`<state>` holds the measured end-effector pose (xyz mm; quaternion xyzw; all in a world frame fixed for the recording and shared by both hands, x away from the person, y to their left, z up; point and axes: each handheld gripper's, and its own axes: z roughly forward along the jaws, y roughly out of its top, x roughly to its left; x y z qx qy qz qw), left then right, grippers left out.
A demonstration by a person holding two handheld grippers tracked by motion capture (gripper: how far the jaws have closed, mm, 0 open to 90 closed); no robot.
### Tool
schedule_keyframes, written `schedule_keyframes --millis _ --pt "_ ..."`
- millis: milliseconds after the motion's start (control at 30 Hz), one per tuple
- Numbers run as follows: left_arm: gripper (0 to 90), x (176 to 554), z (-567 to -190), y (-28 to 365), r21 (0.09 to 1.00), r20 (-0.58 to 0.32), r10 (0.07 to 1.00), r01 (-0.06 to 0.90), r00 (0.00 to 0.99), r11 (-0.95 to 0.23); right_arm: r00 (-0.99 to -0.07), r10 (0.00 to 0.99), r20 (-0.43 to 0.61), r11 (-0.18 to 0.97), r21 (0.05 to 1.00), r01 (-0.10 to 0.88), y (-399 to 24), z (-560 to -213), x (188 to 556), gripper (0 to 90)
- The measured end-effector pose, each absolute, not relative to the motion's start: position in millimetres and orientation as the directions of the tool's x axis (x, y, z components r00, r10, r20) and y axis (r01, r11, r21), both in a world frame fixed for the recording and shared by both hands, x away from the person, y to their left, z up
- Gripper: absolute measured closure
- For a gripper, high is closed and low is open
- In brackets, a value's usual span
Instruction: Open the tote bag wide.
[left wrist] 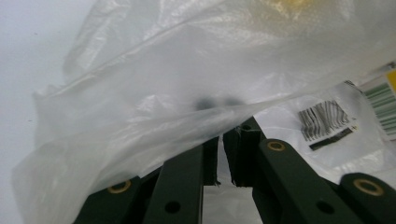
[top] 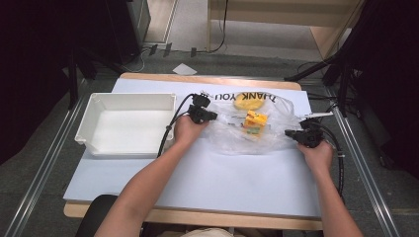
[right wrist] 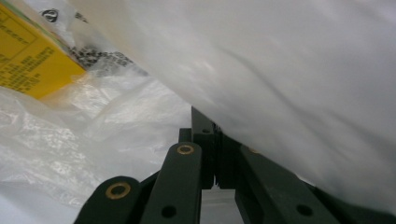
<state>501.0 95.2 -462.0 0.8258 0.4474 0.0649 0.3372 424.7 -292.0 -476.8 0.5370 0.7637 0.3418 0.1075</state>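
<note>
Grey carpet and dark stands surround the wooden table [top: 207, 79], which is covered with a pale blue sheet [top: 212, 177]. On the sheet I see a clear plastic bag [top: 232, 133] lying in the middle, a little toward the far side, with the words THANK YOU printed near its far edge. Inside the bag there is a yellow box [top: 255, 122], and behind it a round yellow thing [top: 249, 100] which I cannot identify well. A white tray [top: 94, 116] stands on the left part of the table, just beside the bag but apart from it.

My left gripper [top: 207, 116] is at the left edge of the bag. In the left gripper view the jaws are nearly together and the thin plastic [left wrist: 154, 93] lies over their tips, so I take it that they are pinching the bag's edge. A barcode label [left wrist: 327, 121] shows through the plastic on the right of this view.

My right gripper [top: 292, 133] is at the right edge of the bag. In the right gripper view the jaws stand pressed together, with the plastic [right wrist: 289, 79] draped over them and gathered at the tips, so this side is clamped on the bag too. The yellow box [right wrist: 32, 60] appears at the upper left of that view, behind the film
</note>
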Motion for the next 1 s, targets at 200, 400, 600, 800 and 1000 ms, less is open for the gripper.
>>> schedule_keyframes --millis 200,400,600,800,1000 --pt "88.6 505 -462 100 0.615 -0.198 0.819 0.719 0.538 -0.323 -0.35 0.917 0.19 0.157 0.634 0.757 -301 -477 421 90.0" --pt "90.0 508 -463 104 0.617 -0.203 0.836 0.73 0.509 -0.295 -0.322 0.932 0.167 0.146 0.638 0.756 -313 -477 416 90.0" --pt "90.0 510 -464 105 0.623 -0.207 0.842 0.731 0.499 -0.28 -0.295 0.938 0.182 0.115 0.639 0.76 -325 -479 412 90.0" --pt "90.0 514 -464 105 0.622 -0.201 0.851 0.734 0.485 -0.271 -0.278 0.946 0.17 0.107 0.642 0.759 -333 -479 407 90.0" --pt "90.0 516 -464 106 0.624 -0.204 0.848 0.732 0.488 -0.272 -0.266 0.95 0.162 0.101 0.647 0.756 -338 -480 406 90.0"
